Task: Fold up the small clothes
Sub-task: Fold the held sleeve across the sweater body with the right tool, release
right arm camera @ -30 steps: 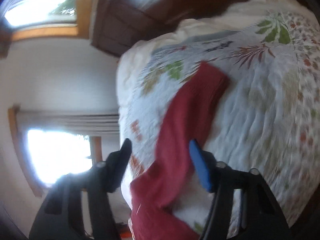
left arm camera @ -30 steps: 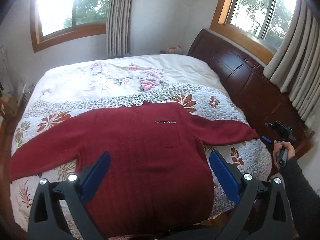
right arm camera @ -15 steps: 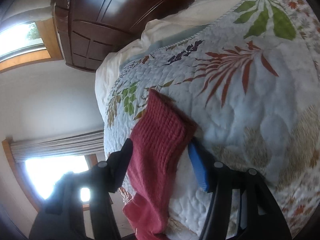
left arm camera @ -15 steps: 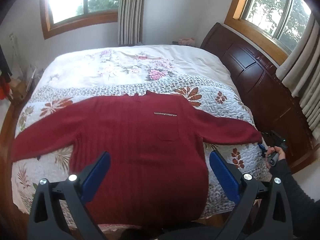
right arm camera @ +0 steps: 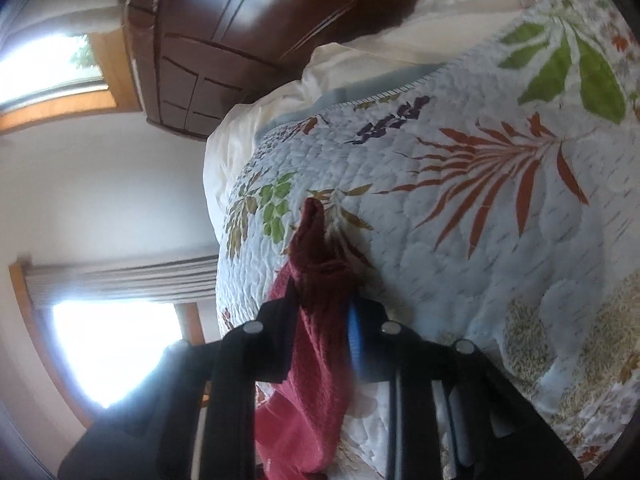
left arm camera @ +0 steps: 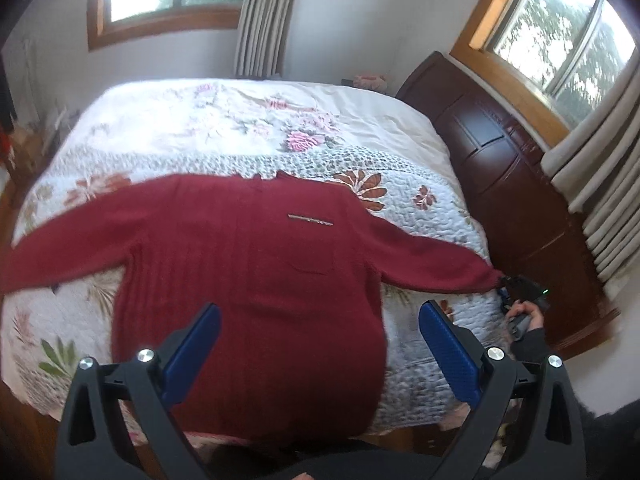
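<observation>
Change: half a second ago the right gripper (right arm camera: 324, 312) had its jaws spread on either side of the sleeve cuff (right arm camera: 316, 236); now they are pressed together on it, bunching the knit.
Right tongs: closed on the cuff of the right-hand sleeve, seen from the left wrist camera at the bed's near right corner (left arm camera: 516, 286), held by a hand (left arm camera: 526, 320) in a dark sleeve.
Left tongs: the left gripper (left arm camera: 320, 344) hovers above the sweater's lower body with its blue-padded fingers (left arm camera: 192, 350) wide apart, holding nothing.
Garment: a dark red ribbed knit sweater (left arm camera: 260, 264) with a chest pocket lies flat and face up across the near part of the bed, both sleeves stretched outward, hem toward the camera.
Surface: a white quilted bedspread with floral and leaf prints (left arm camera: 224, 132) covers the bed.
Surroundings: a dark brown wooden headboard (left arm camera: 516, 184) stands to the right, beneath a wood-framed window with pale curtains (left arm camera: 600, 176).
</observation>
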A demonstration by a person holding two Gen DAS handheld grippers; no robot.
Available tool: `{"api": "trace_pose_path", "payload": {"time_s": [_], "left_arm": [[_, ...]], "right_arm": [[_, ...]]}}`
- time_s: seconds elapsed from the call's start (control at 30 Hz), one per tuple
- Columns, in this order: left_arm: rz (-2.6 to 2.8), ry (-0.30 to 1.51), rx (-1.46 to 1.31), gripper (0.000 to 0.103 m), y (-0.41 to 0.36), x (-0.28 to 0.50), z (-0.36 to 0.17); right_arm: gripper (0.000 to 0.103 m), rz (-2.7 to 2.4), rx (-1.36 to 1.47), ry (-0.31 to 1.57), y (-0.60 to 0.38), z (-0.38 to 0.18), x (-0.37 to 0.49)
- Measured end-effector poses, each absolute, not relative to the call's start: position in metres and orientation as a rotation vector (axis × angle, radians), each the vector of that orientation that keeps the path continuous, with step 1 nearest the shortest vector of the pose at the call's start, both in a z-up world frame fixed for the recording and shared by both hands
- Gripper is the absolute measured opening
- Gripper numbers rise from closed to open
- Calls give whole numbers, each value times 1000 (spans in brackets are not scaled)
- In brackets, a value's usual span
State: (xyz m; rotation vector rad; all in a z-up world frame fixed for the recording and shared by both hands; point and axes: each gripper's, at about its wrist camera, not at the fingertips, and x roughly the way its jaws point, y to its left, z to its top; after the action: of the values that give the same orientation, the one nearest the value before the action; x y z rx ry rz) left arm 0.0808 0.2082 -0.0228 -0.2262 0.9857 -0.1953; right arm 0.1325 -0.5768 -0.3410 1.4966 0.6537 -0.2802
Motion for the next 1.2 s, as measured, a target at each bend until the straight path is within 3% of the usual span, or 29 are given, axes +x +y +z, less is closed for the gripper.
{"api": "trace_pose_path", "payload": {"time_s": [0.2,0.43,0.67,1.2], "left_arm": [[-218,1040,-285,99,232,86,-43],[-300,1040,-498,99,281,94,-61],[-318,1035,-506,99,310,101,-73],[-361,956,-735,99,397,109,-108]], "right_arm": [[17,-257,1371,658,-568,-299,140],[17,-185,1141,628,-530,-209,162],[17,-127,946,597,-472,-132,185],[17,71,541,624,-266,-41,229]]}}
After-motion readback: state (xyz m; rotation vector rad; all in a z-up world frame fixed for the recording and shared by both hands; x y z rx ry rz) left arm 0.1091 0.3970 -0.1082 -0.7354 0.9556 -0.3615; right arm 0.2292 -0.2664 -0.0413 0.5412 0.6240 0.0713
